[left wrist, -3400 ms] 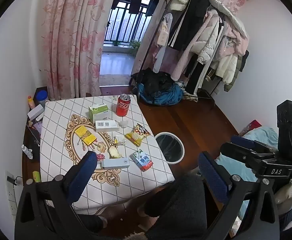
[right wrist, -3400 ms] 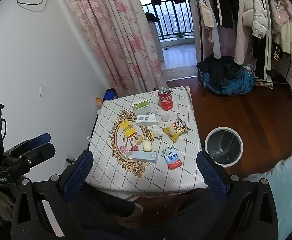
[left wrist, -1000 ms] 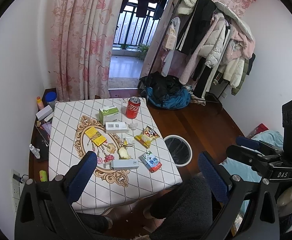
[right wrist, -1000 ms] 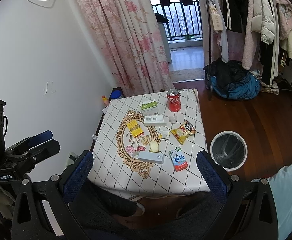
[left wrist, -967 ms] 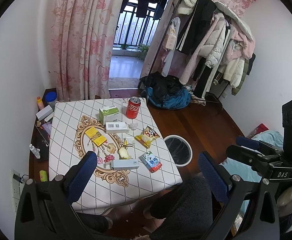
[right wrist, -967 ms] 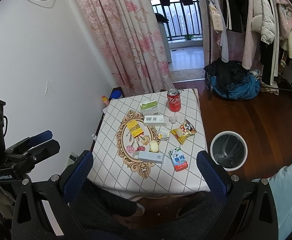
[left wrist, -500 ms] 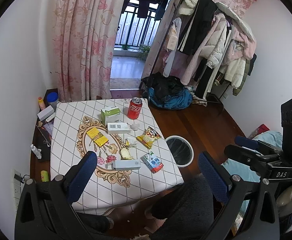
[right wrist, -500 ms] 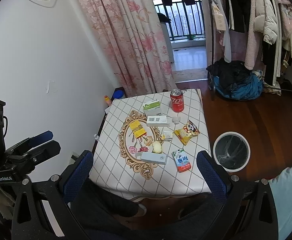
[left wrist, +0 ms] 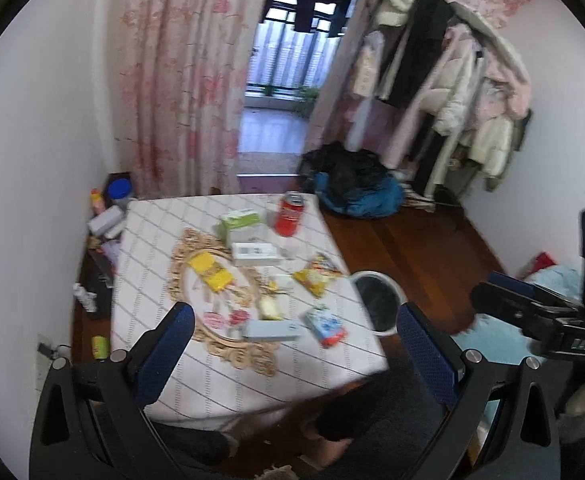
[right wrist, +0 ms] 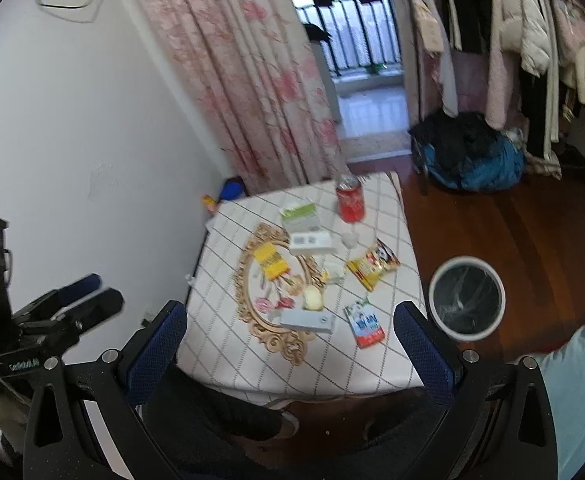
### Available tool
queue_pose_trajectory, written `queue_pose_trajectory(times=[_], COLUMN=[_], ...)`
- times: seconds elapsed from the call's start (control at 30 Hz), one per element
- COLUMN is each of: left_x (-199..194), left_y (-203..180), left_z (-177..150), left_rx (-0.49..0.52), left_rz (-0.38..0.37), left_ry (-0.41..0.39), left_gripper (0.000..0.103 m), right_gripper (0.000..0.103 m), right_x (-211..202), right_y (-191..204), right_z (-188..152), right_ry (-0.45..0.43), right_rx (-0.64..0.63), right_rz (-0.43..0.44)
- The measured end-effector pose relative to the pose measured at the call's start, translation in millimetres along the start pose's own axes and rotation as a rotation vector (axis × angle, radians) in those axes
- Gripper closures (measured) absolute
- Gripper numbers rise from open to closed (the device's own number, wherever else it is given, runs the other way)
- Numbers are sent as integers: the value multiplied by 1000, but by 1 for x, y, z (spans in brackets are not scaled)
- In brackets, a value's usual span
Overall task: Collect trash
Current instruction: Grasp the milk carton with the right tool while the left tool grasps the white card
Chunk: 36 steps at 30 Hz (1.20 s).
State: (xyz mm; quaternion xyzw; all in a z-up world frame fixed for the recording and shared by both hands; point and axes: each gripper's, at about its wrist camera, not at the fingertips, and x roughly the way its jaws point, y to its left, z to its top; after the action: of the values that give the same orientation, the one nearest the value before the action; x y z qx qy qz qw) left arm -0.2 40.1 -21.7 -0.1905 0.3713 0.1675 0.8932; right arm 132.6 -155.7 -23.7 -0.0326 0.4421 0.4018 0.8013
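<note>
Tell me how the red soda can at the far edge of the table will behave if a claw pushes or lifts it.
The red soda can stands upright and tall for its base, so a high push would probably tip it, and it would then roll. It sits near the table edge, so it might fall. Its smooth round wall may slip; whether it is full cannot be told.

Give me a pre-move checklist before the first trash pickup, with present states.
1. Left gripper open, empty: ok.
2. Right gripper open, empty: ok.
3. White round bin with dark liner on the floor beside the table, mouth unobstructed: ok.
4. Red and white snack packet near the table edge, apart from the flat white box: ok.
5. Red drink can upright: ok; empty: cannot tell.
6. Image sharpness: not ok, motion blur.
</note>
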Motion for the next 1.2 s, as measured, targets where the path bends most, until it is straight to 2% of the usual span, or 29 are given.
queue_pose_trajectory(times=[0.1,0.13,0.2,0.23,0.3,0.37,0.43,0.5,0.57,0.67,0.73,0.8,0.9,0.97,1.1,1.17,1.2], left_x=[31,53,82,109,146,182,214,238,260,283,294,303,314,323,343,356,360], left_y=[15,26,36,47,53,55,56,57,57,53,44,31,3,-11,-32,-36,-36], left_z=[-3,-7,-15,-22,-37,-50,-60,-71,-80,-86,-84,-82,-84,-87,-103,-113,-116], left_rx=[-8,-16,-25,-27,-7,37,88,127,160,224,287,390,613,723,883,936,945], left_rz=[113,162,202,229,253,276,290,297,290,281,261,241,202,155,58,48,51], left_ry=[15,41,82,125,205,277,343,403,458,497,499,495,493,510,575,618,639], left_gripper=[0,0,0,0,0,0,0,0,0,0,0,0,0,0,2,19,36], right_gripper=[0,0,0,0,0,2,12,18,19,22,42,42,44,44,44,44,44], right_x=[46,66,102,126,181,219,253,291,313,344,359,357,343,334,321,319,319], right_y=[-22,-29,-43,-52,-72,-85,-97,-108,-113,-117,-121,-126,-147,-159,-174,-177,-178], right_z=[-7,-11,-17,-22,-35,-46,-55,-62,-65,-72,-77,-80,-89,-97,-111,-115,-117], right_ry=[69,98,157,196,296,348,396,456,485,536,572,567,590,597,602,599,598], right_rx=[41,50,66,77,90,82,75,75,70,63,61,66,147,190,242,250,254], right_rz=[-66,-95,-134,-149,-187,-221,-245,-256,-261,-232,-212,-199,-218,-229,-246,-249,-250])
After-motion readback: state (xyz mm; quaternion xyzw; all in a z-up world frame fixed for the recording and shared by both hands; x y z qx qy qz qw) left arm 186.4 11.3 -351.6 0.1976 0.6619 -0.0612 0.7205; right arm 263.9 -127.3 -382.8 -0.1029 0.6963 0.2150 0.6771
